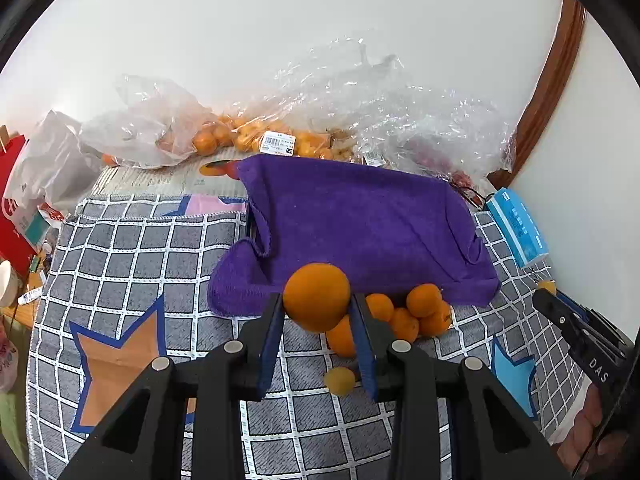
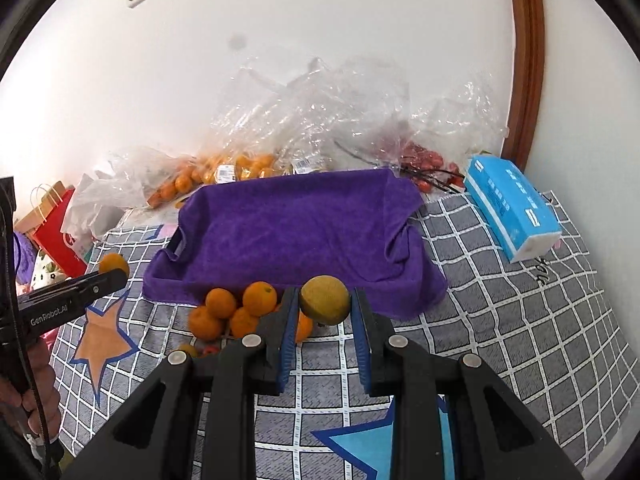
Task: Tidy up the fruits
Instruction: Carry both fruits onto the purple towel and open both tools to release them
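My left gripper (image 1: 318, 304) is shut on a large orange (image 1: 317, 297), held above the checked cloth just in front of the purple-towel-lined tray (image 1: 360, 220). My right gripper (image 2: 325, 300) is shut on a yellow-green fruit (image 2: 325, 299), also just in front of the tray (image 2: 296, 224). A pile of several small oranges (image 1: 416, 312) lies on the cloth at the tray's front edge; it also shows in the right wrist view (image 2: 236, 312). One small yellowish fruit (image 1: 339, 380) lies loose nearer me. The left gripper also shows at the left of the right wrist view (image 2: 108, 276).
Clear plastic bags of oranges (image 1: 240, 140) and red fruit (image 2: 424, 160) lie behind the tray against the wall. A blue tissue pack (image 2: 512, 208) lies right of the tray. A red paper bag (image 2: 56, 232) and white bags stand at the left. The grey checked cloth (image 1: 120, 260) covers the surface.
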Demonstrator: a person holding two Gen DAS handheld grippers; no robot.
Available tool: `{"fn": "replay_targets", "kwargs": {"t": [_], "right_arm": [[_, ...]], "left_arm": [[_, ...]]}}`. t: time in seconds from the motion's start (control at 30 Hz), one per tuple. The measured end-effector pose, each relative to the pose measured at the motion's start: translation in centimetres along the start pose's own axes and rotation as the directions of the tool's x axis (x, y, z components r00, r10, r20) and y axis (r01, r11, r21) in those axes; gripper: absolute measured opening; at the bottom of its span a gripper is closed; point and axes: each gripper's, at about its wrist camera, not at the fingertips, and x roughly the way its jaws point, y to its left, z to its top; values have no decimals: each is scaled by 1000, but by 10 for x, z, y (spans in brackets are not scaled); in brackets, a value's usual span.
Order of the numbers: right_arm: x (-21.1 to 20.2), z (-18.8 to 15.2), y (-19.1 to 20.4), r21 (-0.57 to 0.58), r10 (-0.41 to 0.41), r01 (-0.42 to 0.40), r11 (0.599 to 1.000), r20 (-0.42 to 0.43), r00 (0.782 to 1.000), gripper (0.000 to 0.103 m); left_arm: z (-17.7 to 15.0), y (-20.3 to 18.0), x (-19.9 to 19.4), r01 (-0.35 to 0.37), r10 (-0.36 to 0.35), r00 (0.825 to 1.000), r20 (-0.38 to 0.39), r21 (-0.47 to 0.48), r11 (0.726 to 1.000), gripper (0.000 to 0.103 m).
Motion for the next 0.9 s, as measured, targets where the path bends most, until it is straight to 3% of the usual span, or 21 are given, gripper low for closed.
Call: {"fn": "replay_targets", "kwargs": {"t": [0.6,0.9], "right_arm": [[-8,29,1,-4,18,-18,1000,48,999,26],[3,41,0,-16,33,-32,999,53,998,26]], "left_arm": [[24,-6,-16,7,-6,998,64,-13,1000,32],[34,-6,-6,-2,2,998,61,-11,1000,32]]}}
